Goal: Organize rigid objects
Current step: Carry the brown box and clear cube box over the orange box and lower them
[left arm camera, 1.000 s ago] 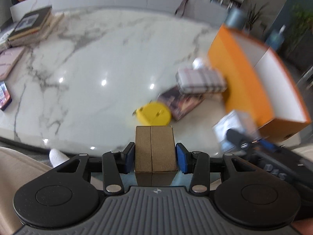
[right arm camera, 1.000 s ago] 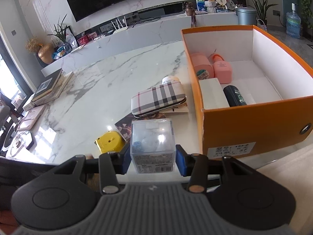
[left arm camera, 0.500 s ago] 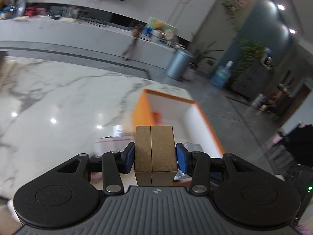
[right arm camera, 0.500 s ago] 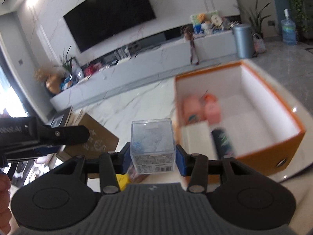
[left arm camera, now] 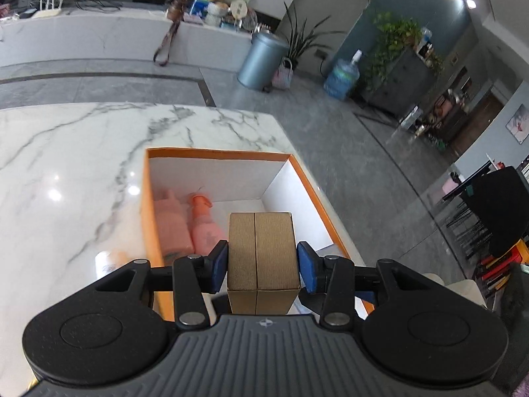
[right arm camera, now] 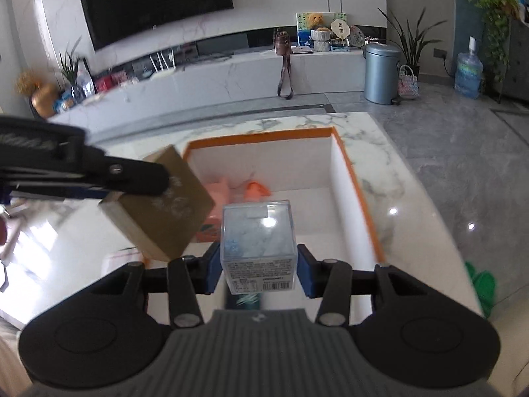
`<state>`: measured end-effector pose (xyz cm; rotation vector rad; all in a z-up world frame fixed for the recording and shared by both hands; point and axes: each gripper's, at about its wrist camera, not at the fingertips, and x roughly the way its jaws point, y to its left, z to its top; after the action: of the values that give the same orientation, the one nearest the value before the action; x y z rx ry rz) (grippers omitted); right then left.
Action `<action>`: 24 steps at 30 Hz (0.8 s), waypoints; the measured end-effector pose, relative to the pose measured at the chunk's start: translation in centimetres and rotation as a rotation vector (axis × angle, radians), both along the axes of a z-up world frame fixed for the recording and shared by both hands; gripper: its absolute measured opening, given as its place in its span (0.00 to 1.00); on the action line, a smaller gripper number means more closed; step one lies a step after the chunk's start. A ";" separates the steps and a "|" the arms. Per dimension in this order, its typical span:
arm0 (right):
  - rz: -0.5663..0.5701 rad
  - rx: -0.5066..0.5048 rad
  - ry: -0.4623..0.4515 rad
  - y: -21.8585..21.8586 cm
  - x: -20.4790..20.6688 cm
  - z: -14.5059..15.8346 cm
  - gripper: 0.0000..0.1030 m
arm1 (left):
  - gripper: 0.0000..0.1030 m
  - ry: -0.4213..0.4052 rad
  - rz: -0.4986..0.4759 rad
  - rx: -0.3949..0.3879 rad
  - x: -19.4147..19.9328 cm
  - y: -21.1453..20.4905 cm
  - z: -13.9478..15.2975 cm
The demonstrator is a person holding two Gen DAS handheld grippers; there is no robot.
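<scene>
While hovering over the orange-rimmed, white-lined cardboard box (left arm camera: 216, 156), clamping loads for stowing beside the pink bottles (left arm camera: 201, 228). Left gripper (left arm camera: 263, 264) pinching a brown ribbed carton (left arm camera: 261, 254); right gripper (right arm camera: 259, 273) squeezing a clear plastic cube (right arm camera: 258, 241).

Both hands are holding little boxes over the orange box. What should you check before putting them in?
1. Left gripper grips the brown box: ok, blue fingers press both its sides.
2. Right gripper grips the clear cube: ok.
3. Orange box is open: ok, no lid on it.
4. Bare floor inside: ok, white space beside the pink bottles.
5. The grippers won't bump: cannot tell; in the right wrist view the brown box hangs close to the cube.
6. Both fit side by side: cannot tell.
</scene>
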<state>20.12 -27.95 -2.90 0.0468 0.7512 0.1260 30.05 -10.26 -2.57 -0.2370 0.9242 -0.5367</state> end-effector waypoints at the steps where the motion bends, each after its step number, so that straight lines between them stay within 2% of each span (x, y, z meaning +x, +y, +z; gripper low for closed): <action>1: 0.007 -0.021 -0.001 -0.2 0.7 -0.2 0.46 | 0.49 0.012 0.001 -0.002 0.9 -0.4 -0.5; 6: 0.061 -0.096 0.040 -0.5 4.6 -1.9 0.46 | 0.49 0.074 0.010 -0.002 5.5 -1.8 -2.9; 13: 0.075 -0.175 0.099 -0.8 8.3 -4.1 0.46 | 0.49 0.137 -0.002 0.018 9.4 -3.5 -5.6; 19: 0.054 -0.202 0.131 -1.2 10.4 -5.2 0.46 | 0.49 0.127 -0.036 0.090 10.5 -5.7 -6.7; 24: 0.072 -0.267 0.099 -0.4 11.0 -5.8 0.46 | 0.49 0.103 -0.038 0.134 10.5 -6.7 -7.2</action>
<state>31.12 -28.36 -8.72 -0.2302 0.8631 0.0918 40.52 -16.92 -9.77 -0.1273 1.0628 -0.4986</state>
